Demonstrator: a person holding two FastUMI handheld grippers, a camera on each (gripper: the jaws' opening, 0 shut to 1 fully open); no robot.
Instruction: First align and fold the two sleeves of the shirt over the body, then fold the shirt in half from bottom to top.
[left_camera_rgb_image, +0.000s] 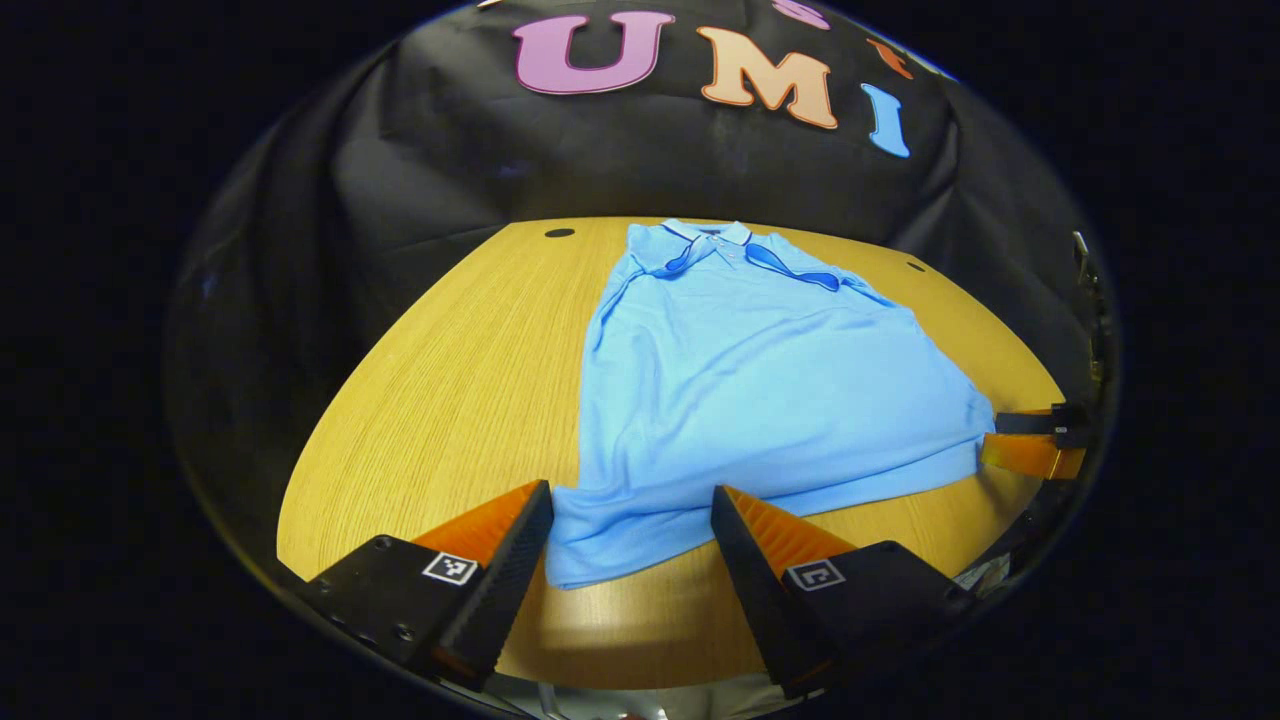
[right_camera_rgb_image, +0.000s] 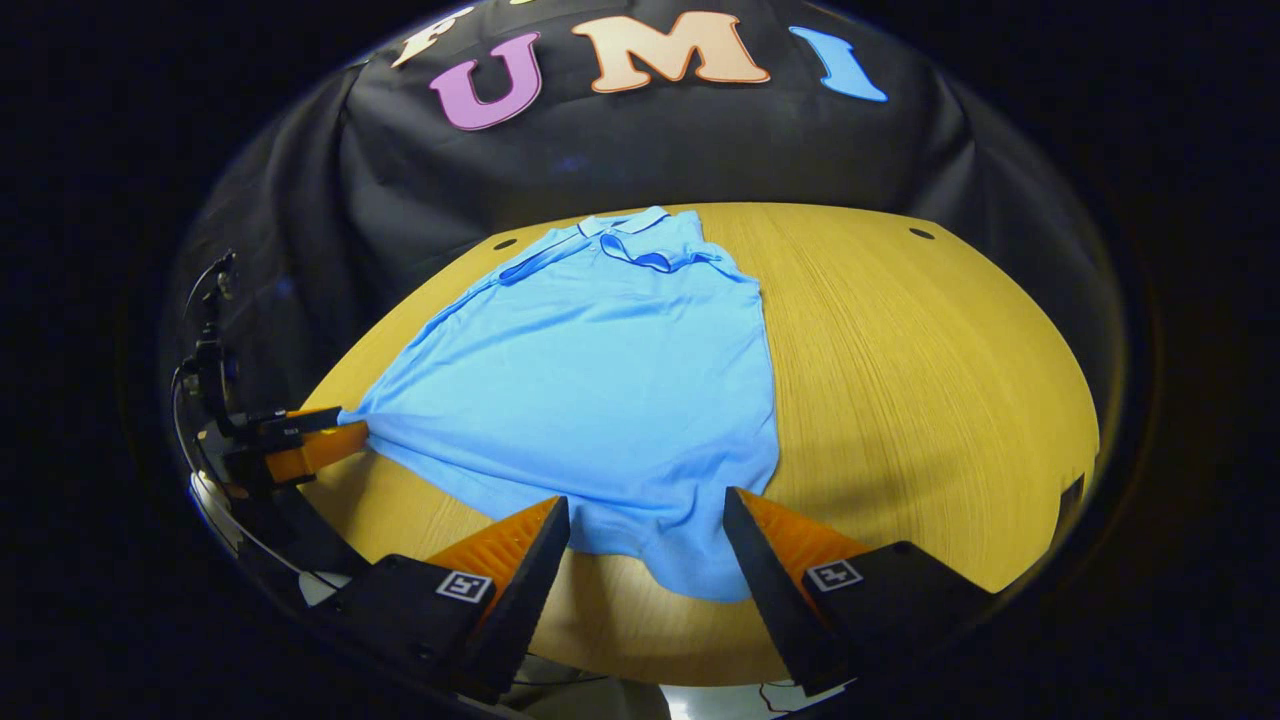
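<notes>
One shirt, light blue with a darker-trimmed collar, lies flat on one wooden counter. Both sleeves are folded in over the body, so the outline is a long panel, collar at the far end and hem at the near end.

Left claw: jaws spread wide, holding nothing. The near hem corner of the shirt lies between the two fingers and a little ahead of them; whether the fingers touch the cloth cannot be told. The collar is straight ahead, far off.

Right claw: jaws likewise spread wide, holding nothing. The other hem corner of the shirt hangs down between its fingers, the collar ahead and slightly to the left.

From the left gripper view the right claw also shows far off to the right at the hem corner; its opening cannot be told from there.

Holes in the counter: two small dark ones near its far edge, one on each side of the collar.
</notes>
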